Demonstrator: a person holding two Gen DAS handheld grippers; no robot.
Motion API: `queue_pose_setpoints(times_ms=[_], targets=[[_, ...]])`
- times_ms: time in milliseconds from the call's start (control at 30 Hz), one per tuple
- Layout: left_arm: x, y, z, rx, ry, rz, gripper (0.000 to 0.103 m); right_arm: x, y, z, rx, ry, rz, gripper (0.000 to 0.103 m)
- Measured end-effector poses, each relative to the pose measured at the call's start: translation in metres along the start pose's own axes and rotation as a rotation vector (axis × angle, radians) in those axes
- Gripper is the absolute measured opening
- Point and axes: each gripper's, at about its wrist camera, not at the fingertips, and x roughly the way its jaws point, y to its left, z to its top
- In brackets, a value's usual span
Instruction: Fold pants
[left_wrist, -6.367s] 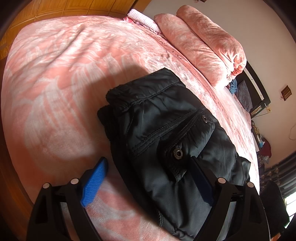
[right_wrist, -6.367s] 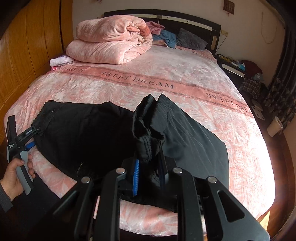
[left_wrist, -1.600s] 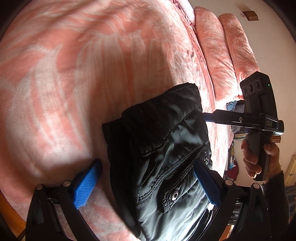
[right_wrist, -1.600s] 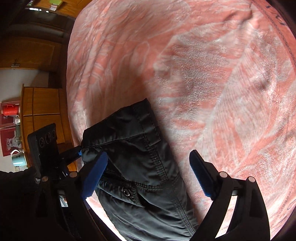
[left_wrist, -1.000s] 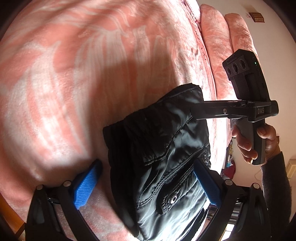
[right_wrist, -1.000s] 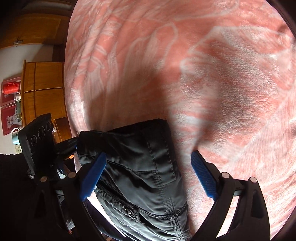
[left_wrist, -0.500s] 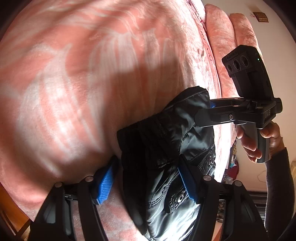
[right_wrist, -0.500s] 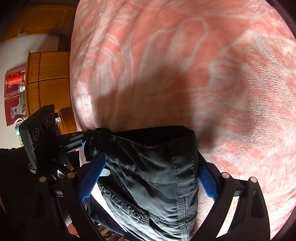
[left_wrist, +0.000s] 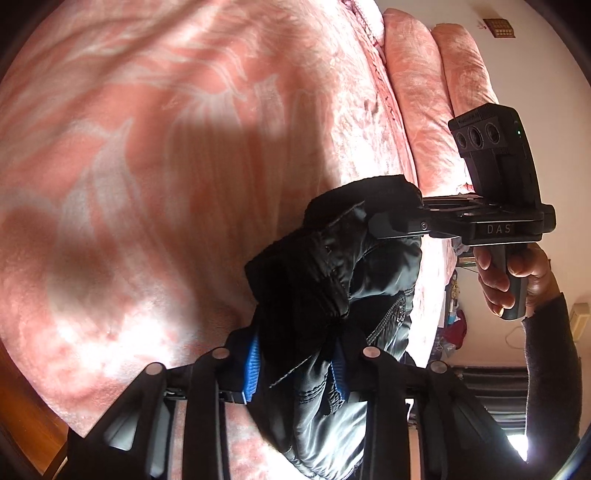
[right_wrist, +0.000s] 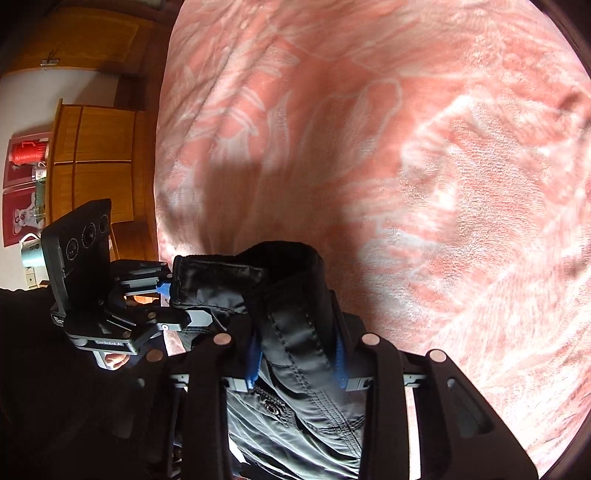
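Note:
The black pants (left_wrist: 332, 280) are folded into a thick bundle held over the pink bed. My left gripper (left_wrist: 295, 369) is shut on one end of the bundle, its blue pads pressed into the fabric. My right gripper (right_wrist: 297, 363) is shut on the other end of the pants (right_wrist: 291, 295). In the left wrist view the right gripper (left_wrist: 402, 221) grips the bundle's far corner from the right, held by a hand. In the right wrist view the left gripper (right_wrist: 170, 295) grips the bundle's left edge.
The pink patterned bedspread (left_wrist: 166, 166) fills both views. A folded pink quilt (left_wrist: 436, 103) lies at the head of the bed. Wooden cabinets (right_wrist: 99, 147) stand beyond the bed's left side. The bed's edge (left_wrist: 22, 406) is at the lower left.
Both grippers have closed on the folded pants, having been open around them a second ago. The bundle is bunched up and lifted slightly off the bedspread.

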Motion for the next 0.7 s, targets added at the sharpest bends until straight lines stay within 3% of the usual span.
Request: queue_pose_setpoints(times_ms=[333, 700], targets=[[-0.039, -0.056, -0.017, 0.124, -0.033, -0.021, 0.03, -0.041, 0.06, -0.039, -0.004, -0.11, -0.128, 0.029], [-0.084, -0.127, -0.059, 0.308, -0.06, -0.024, 0.029, -0.102, 0.109, -0.13, 0.019, -0.279, -0.254, 0.029]])
